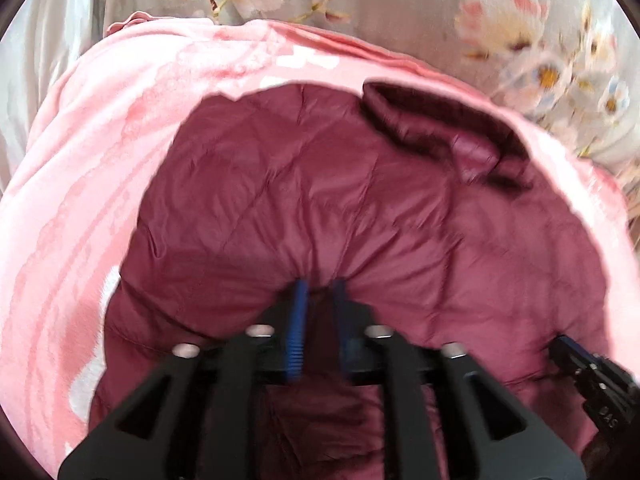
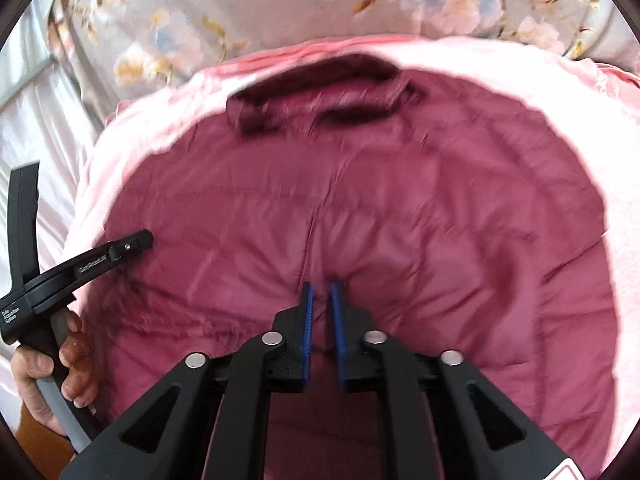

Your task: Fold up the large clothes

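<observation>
A dark red quilted jacket (image 1: pixel 320 184) lies spread on a pink blanket (image 1: pixel 80 200), its darker collar (image 1: pixel 440 128) at the far side. My left gripper (image 1: pixel 319 292) rests its tips on the near part of the jacket. A gap shows between the blue pads (image 1: pixel 298 308), and puckered fabric sits at the tips. In the right wrist view the same jacket (image 2: pixel 400 220) fills the frame, collar (image 2: pixel 320 92) away from me. My right gripper (image 2: pixel 322 292) stands slightly open over a seam, red fabric showing through the gap. The left gripper (image 2: pixel 136 242) rests on the jacket's left edge, held by a hand (image 2: pixel 52 364).
The pink blanket (image 2: pixel 580 112) lies on grey floral bedding (image 1: pixel 400 8) that runs along the far side (image 2: pixel 200 8). The right gripper (image 1: pixel 560 346) pokes in at the lower right of the left wrist view. White sheet (image 2: pixel 28 128) shows at the left.
</observation>
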The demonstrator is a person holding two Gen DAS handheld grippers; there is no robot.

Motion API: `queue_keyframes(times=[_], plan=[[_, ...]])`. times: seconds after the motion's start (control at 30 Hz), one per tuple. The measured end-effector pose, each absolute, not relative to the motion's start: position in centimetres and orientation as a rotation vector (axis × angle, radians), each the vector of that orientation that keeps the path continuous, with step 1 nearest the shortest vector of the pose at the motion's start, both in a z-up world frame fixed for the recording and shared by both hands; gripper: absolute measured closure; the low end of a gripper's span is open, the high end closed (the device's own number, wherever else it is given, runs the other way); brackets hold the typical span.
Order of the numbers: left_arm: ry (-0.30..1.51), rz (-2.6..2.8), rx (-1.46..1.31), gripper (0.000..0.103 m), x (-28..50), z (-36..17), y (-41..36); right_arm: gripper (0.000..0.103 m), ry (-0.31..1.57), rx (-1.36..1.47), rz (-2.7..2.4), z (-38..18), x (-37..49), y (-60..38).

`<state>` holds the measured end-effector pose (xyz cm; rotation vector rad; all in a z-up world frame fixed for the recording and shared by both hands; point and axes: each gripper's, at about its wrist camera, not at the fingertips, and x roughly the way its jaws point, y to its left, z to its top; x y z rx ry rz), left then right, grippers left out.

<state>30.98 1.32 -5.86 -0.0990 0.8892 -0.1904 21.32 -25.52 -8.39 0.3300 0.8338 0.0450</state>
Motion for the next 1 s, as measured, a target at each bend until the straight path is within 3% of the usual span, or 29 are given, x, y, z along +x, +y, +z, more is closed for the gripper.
queue_keyframes(times=[0.07, 0.2, 0.4, 0.6, 0.7, 0.73, 0.77, 0.8, 1.0], plan=[[0.861, -0.213, -0.159, 0.058, 31.4, -3.8, 1.5, 0.071, 0.785, 0.378, 0.044, -6.5, 21.9, -26.9], [0.843, -0.274, -0.25, 0.046, 34.5, 0.1, -0.2, 0.064, 0.737, 0.498, 0.047, -4.4, 24.8, -29.6], [0.906, -0.26, -0.336, 0.045, 41.3, -0.2, -2.6, 0.063, 0.739, 0.628, 0.023, -4.8, 30.4, -32.0], [1.085, -0.246, -0.393, 0.046, 46.6, -5.0, -4.5, 0.061, 0.822, 0.787, 0.0, -9.2, 35.6, -33.1], [1.119, -0.238, -0.39, 0.061, 47.1, -6.1, -4.8, 0.068, 0.855, 0.799, -0.004, -10.7, 36.6, -32.8], [1.135, -0.238, -0.374, 0.077, 47.2, -6.3, -4.9, 0.082, 0.853, 0.781, 0.006, -10.8, 36.7, -32.5], [1.142, -0.242, -0.368, 0.086, 47.2, -6.5, -4.9, 0.09, 0.853, 0.753, 0.008, -10.7, 36.6, -32.3], [1.149, -0.252, -0.355, 0.099, 47.2, -6.6, -4.9, 0.09, 0.839, 0.717, 0.007, -10.4, 36.4, -32.0], [1.119, -0.272, -0.21, 0.103, 45.3, -6.4, -4.2, 0.094, 0.805, 0.491, -0.001, -8.8, 35.1, -30.5]])
